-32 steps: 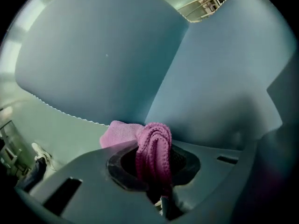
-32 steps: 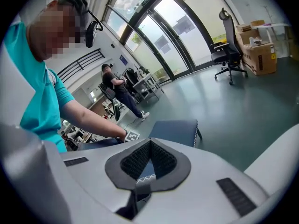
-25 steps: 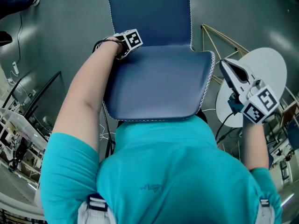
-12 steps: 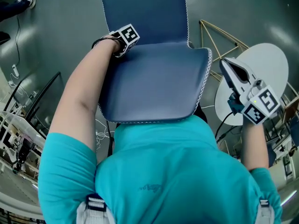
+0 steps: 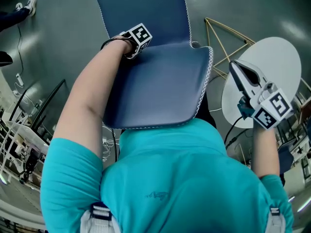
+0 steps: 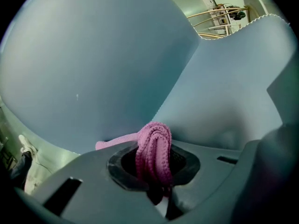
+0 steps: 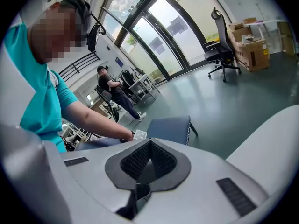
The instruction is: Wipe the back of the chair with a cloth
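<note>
The blue chair fills the middle of the head view, its wide back toward me and its seat beyond. My left gripper is at the fold between back and seat, on the chair's left side; its jaws are hidden there. The left gripper view shows this gripper shut on a bunched pink cloth, right up against the blue chair surface. My right gripper is held to the right over a white round table. Its jaws are shut with nothing in them.
A gold wire frame stands between the chair and the white table. Shelving and cables lie at the left. In the right gripper view an office chair, boxes and a seated person stand further off on the floor.
The left gripper has shifted slightly right and away along the chair's fold with the cloth. The chair now sits further left in the view. The right gripper has stayed in place.
</note>
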The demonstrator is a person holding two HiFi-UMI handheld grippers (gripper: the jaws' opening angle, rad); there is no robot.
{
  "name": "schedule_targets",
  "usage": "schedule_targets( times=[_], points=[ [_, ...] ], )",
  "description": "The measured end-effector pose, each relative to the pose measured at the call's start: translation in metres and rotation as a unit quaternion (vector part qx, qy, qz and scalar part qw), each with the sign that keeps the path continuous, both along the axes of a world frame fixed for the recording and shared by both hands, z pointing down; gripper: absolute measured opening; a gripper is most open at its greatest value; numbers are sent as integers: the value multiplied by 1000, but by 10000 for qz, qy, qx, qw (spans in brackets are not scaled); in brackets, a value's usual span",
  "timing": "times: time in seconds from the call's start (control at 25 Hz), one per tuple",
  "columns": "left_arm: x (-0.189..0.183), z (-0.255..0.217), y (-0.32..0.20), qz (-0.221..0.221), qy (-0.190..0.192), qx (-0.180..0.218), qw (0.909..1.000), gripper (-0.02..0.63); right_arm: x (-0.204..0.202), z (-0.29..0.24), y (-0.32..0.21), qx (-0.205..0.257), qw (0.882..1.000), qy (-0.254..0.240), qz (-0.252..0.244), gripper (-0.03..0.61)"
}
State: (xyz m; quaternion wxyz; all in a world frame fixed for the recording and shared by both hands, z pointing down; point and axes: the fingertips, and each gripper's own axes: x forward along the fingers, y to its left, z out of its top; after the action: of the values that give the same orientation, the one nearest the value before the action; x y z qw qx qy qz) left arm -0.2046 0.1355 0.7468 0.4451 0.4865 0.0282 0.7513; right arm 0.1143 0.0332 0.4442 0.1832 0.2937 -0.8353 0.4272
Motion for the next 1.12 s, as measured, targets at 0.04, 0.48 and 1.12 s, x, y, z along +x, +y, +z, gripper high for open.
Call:
schedule_targets(
  times=[0.04, 0.48, 1.12],
  points=[
    [8, 1, -1, 0, 45, 12, 10000, 58, 3, 1, 1, -1, 10000, -4, 16, -8],
    [43, 2, -6, 245, 127, 64, 9996, 58, 24, 0, 8, 22, 9998, 9, 184, -8],
    [62, -3, -9, 143, 105, 12, 9998, 58, 46, -1, 11, 24, 9994, -9, 355, -8]
  ],
)
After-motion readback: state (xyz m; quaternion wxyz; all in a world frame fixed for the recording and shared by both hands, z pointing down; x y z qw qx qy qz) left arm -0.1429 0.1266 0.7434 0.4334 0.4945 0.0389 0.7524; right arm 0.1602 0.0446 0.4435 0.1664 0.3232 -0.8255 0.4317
